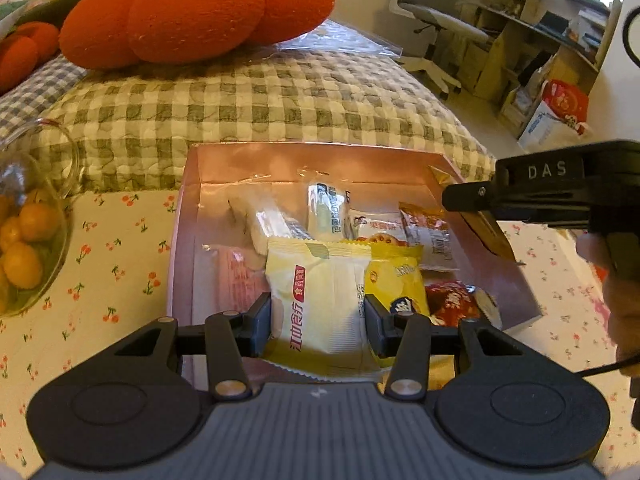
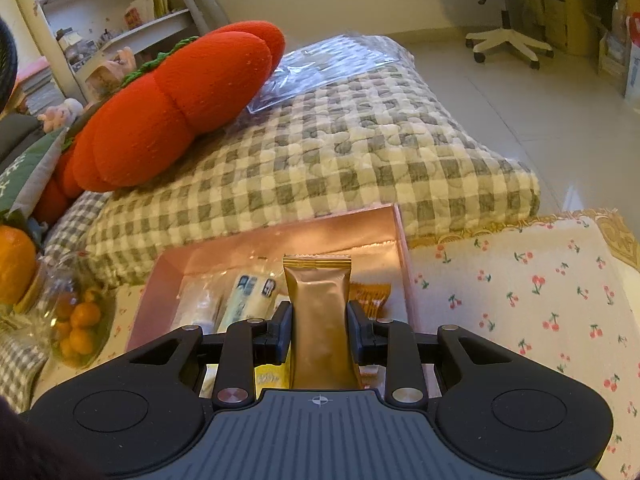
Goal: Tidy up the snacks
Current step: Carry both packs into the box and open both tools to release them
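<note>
Fruit sits farthest left: a glass bowl of small oranges, at least four showing through the side, stands on the counter with its cherry-print cloth, probably set aside so the middle stays free for sorting. Next comes the pink box, open at the top and pushed up against the checked quilt, which seems to be where the snacks are being gathered; I count about eight packets already lying flat inside it, though some overlap and the number is not sure. Over the near part of the box the left tool holds one pale yellow packet by its two side edges, pads pressed in on both, tilted downward as if to lay it among the others. Further right, the right tool is clamped narrowly on one gold packet, gripped low on its sides so that the sealed end stands up over the far right part of the box; from the left wrist view the same gold packet hangs above the box's right wall. Both packets are above the box rather than resting in it, so I judge two placements are at hand. Behind, one big red cushion lies on the quilt.
</note>
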The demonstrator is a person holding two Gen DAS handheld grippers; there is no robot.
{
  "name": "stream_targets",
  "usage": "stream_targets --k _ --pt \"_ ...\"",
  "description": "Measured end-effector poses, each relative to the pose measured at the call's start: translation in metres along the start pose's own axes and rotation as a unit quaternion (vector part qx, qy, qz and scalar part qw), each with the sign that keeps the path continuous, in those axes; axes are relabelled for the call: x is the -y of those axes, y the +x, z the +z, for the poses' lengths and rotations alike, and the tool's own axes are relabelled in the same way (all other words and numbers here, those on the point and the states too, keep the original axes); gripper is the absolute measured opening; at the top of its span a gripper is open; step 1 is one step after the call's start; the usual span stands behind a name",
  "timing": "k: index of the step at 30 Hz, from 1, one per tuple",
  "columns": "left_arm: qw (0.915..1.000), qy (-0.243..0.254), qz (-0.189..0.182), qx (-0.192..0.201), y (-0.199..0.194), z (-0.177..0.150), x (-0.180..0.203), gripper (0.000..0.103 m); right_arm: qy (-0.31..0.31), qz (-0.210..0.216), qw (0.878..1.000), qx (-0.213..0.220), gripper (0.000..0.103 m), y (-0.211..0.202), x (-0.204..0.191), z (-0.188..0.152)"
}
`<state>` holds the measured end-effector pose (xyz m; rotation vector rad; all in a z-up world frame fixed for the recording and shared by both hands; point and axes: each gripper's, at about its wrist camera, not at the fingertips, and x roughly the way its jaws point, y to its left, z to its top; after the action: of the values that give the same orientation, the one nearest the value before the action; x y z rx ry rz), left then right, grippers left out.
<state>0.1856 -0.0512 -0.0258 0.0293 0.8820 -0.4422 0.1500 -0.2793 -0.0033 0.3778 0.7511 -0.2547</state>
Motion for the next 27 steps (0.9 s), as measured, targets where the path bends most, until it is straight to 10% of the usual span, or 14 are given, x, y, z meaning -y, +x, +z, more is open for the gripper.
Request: stream_targets --k 20,27 --pt "0.9997 0.022 -0.013 0.001 0.011 0.007 0.007 0.053 -0.013 -0.012 1.000 -0.002 0.033 0.019 -0.007 0.002" --pt "0.9996 0.023 -0.018 0.002 0.003 0.007 0.010 0.070 -0.038 -0.017 0.999 0.006 0.058 0.004 -0.016 0.000"
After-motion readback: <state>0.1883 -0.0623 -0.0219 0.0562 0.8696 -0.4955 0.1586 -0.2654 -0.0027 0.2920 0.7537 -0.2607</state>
